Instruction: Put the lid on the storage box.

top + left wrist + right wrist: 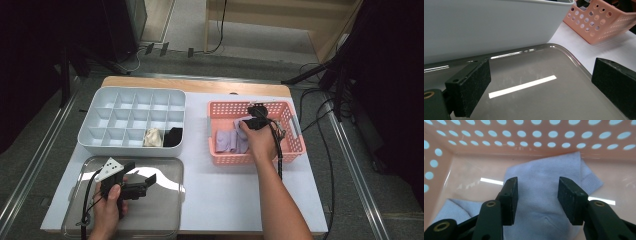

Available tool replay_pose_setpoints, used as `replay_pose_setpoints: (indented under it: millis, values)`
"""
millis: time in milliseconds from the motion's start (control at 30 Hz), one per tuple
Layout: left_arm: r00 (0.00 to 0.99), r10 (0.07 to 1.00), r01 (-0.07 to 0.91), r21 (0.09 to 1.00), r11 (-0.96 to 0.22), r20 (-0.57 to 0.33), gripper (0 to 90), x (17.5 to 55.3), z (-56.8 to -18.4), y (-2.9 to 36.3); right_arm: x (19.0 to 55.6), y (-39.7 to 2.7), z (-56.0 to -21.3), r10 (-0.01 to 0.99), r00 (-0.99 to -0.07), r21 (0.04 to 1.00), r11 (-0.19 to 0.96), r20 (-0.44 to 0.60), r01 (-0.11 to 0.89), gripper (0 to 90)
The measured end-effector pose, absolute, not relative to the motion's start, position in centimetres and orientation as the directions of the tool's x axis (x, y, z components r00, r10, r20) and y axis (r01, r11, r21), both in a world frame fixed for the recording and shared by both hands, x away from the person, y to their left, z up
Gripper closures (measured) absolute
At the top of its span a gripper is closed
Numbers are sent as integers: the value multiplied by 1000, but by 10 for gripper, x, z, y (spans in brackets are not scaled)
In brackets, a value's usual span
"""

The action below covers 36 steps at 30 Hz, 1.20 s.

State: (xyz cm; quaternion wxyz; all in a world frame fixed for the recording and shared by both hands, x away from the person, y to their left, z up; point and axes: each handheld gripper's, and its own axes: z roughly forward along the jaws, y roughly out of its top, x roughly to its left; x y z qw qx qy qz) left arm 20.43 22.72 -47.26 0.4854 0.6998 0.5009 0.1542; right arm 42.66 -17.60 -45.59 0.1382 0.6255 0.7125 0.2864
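Observation:
My right gripper (248, 120) reaches down into the pink perforated basket (255, 159) at the right of the table. In the right gripper view its jaws (537, 182) stand apart just above a lilac sock (544, 165) lying flat on the basket floor (474, 170); the pads are not pressing on the cloth. More lilac socks (231, 141) lie in the basket's left half. My left gripper (141, 171) hovers open over the metal tray (160, 210) at the front left, with nothing between its jaws (540, 62).
A white divided organizer (100, 107) stands at the back left, with a cream sock (153, 137) and a black sock (173, 136) in its front right compartments. Its wall (486, 25) rises just beyond the tray (536, 100). White tabletop (220, 190) lies between tray and basket.

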Motion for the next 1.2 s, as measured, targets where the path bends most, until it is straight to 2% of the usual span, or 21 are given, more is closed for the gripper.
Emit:
replay_pose_setpoints:
  millis: [133,200,267,333,400,667,833,1200]
  values:
    - [450,851,552,834,-26,-271,29,204,-473,227,428,-175,-462,970,-183,553,65,162,831,509]
    - [450,851,552,833,-27,-271,29,204,-473,227,428,-174,-462,971,-186,556,72,152,828,545]
    - [450,851,552,833,-27,-271,29,204,-473,227,427,-172,-464,972,-192,567,83,136,820,637]
    - [450,851,552,834,-27,-270,29,204,-473,227,425,-170,-463,965,-219,568,101,142,817,810]
    - [449,852,552,833,-27,-270,29,204,-473,227,426,-170,-462,962,-227,565,104,152,818,845]
    - [448,852,552,833,-26,-271,29,204,-473,227,420,-174,-442,949,-247,639,66,198,766,857]
    - [448,852,552,833,-26,-271,29,204,-473,227,413,-174,-428,945,-275,701,73,179,709,857]
    - [447,853,551,834,-26,-269,29,204,-473,227,389,-166,-408,932,-317,730,92,178,677,857]
